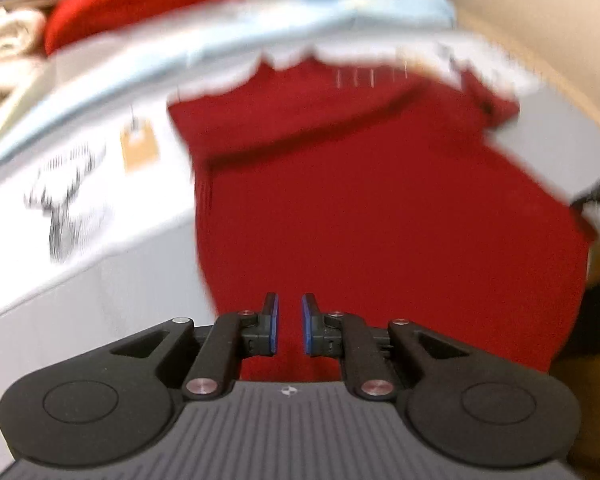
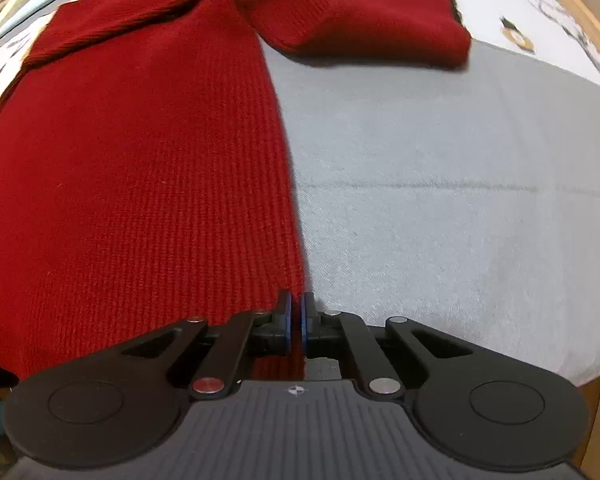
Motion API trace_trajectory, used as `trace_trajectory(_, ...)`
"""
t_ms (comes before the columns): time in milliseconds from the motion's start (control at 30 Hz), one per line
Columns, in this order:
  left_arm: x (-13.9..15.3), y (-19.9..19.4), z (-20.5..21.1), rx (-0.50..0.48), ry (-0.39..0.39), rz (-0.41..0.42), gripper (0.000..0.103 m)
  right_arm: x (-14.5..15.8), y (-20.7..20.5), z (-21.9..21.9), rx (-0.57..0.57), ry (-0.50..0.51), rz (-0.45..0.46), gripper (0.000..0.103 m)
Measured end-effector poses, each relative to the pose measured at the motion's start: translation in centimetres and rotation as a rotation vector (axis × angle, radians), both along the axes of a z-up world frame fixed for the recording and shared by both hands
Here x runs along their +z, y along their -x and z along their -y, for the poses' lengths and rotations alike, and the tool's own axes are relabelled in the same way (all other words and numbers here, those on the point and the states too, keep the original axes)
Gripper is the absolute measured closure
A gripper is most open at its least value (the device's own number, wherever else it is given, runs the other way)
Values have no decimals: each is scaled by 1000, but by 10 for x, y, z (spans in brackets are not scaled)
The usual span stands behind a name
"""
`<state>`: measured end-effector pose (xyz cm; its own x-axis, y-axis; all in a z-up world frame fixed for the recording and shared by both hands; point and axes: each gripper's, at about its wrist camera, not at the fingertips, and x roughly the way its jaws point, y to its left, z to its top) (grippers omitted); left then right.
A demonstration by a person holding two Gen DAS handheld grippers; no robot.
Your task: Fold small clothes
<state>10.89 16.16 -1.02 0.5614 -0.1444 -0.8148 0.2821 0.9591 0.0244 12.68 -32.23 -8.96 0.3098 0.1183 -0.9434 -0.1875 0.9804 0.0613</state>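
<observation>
A small red knit sweater (image 2: 148,152) lies flat on a grey bed sheet (image 2: 440,200), with one sleeve (image 2: 372,20) spread to the right. My right gripper (image 2: 296,312) is shut on the sweater's bottom right corner. The sweater also shows in the blurred left wrist view (image 1: 380,200). My left gripper (image 1: 290,320) hovers over the sweater's near hem, its jaws a small gap apart with nothing between them.
A light blue and white patterned blanket (image 1: 260,32) lies behind the sweater. Another red garment (image 1: 132,0) and cream fabric (image 1: 4,40) sit at the far left. A wooden bed frame (image 2: 596,20) runs along the right edge.
</observation>
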Motion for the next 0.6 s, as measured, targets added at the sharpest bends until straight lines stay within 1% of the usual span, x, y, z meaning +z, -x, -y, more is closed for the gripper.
trace_trajectory(33,2,-6,3,33,44,29,90,8,-1,-1,-13,-9,26,95)
trace_trajectory(67,2,-14,6,58,85,38,90,14,-1,4,-31,-33,67,95)
trace_trajectory(100,0,-24,12,72,101,36,90,22,-2,5,-49,-53,108,94)
trace_trajectory(133,0,-34,21,73,81,37,90,30,-6,6,-74,-84,150,91)
trace_trajectory(167,2,-44,31,64,52,51,90,36,-9,7,-91,-116,171,88)
trace_trajectory(200,6,-53,41,52,41,69,90,40,-12,9,-103,-149,182,87)
trace_trajectory(267,12,-81,56,28,61,97,90,39,-24,5,-111,-183,180,87)
trace_trajectory(400,19,-135,94,6,121,120,90,33,-44,-14,-78,-176,179,87)
trace_trajectory(500,0,-170,126,-12,140,116,90,22,-62,-28,-45,-143,164,87)
trace_trajectory(600,-26,-203,161,-28,137,81,90,3,-78,-36,-24,-81,124,87)
